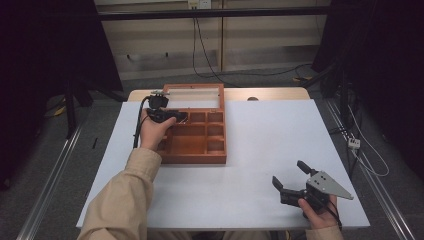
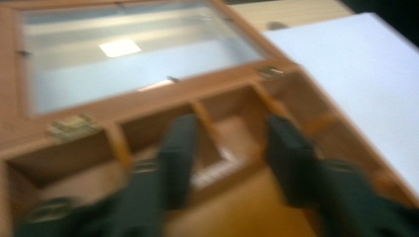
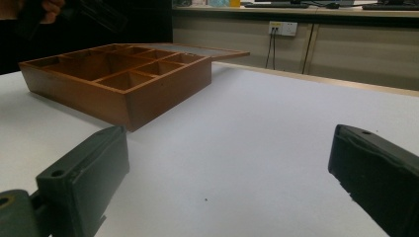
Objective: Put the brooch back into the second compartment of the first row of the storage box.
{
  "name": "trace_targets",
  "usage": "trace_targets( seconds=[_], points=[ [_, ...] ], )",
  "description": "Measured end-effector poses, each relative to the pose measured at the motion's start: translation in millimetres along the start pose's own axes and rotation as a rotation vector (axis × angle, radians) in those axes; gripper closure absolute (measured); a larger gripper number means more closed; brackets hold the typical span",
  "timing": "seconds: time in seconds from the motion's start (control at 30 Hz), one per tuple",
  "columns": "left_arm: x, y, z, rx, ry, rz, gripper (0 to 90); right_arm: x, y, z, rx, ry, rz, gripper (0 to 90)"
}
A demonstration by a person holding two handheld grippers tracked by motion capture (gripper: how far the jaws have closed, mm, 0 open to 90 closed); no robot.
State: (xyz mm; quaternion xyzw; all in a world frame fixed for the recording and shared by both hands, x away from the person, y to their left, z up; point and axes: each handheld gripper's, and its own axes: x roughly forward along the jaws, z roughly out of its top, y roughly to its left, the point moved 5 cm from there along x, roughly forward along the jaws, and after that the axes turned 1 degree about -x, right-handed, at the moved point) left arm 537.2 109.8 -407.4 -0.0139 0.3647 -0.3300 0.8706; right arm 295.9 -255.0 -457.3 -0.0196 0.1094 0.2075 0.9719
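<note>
Right hand-held gripper [image 1: 292, 181] agape, compartmented wooden box [image 1: 196, 139] lid seemingly glazed

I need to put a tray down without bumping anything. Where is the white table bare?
Bare: the table right of the wooden box, and the front strip between the box and the right claw. Crowded: the box's left side, where the left claw hangs over its compartments.

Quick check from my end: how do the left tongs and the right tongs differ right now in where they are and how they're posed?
The left tongs reach over the wooden box's compartments, while the right tongs hover over bare white table, well apart from the box. The left tongs point toward the person's right across the box; the right tongs point toward the person's left. The right tongs' jaws gape wider. Both are open, empty and hand-held.
</note>
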Motion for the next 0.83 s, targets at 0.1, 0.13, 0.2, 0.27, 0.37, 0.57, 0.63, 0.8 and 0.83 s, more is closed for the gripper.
trace_targets(
  seconds=[0.1, 0.13, 0.2, 0.27, 0.37, 0.57, 0.63, 0.8, 0.83],
  points=[
    [-13.7, -16.7, -16.2, 0.054, -0.012, -0.063, 41.2, 0.3, 0.2, -0.4, -0.001, 0.001, 0.002, 1.4],
    [-19.1, -21.8, -22.9, 0.062, -0.025, -0.076, 38.2, 0.4, 0.3, -0.3, -0.002, 0.001, 0.001, 1.4],
    [-32.0, -29.3, -38.3, 0.079, -0.038, -0.102, 30.0, 0.1, 0.9, 0.0, -0.001, 0.001, 0.002, 1.4],
    [-45.5, -33.4, -56.1, 0.095, -0.044, -0.108, 25.5, -0.1, 1.2, 0.6, -0.002, -0.001, 0.001, 1.4],
    [-63.9, -37.6, -86.1, 0.123, -0.053, -0.117, 20.5, 0.5, 1.5, 0.2, 0.001, 0.003, 0.002, 1.4],
    [-87.9, -28.5, -134.4, 0.155, -0.029, -0.094, 16.1, 3.3, 3.9, -0.3, -0.004, 0.013, 0.015, 1.4],
    [-92.5, -24.8, -142.6, 0.154, -0.036, -0.102, 15.8, 4.2, 4.5, 0.2, -0.004, 0.014, 0.016, 1.4],
    [-100.3, -16.3, -146.9, 0.138, -0.071, -0.083, 13.5, 6.0, 7.0, 1.5, -0.007, 0.015, 0.022, 1.4],
    [-101.5, -15.8, -146.3, 0.133, -0.074, -0.083, 12.4, 6.5, 7.6, 1.3, -0.009, 0.019, 0.024, 1.4]
  ],
)
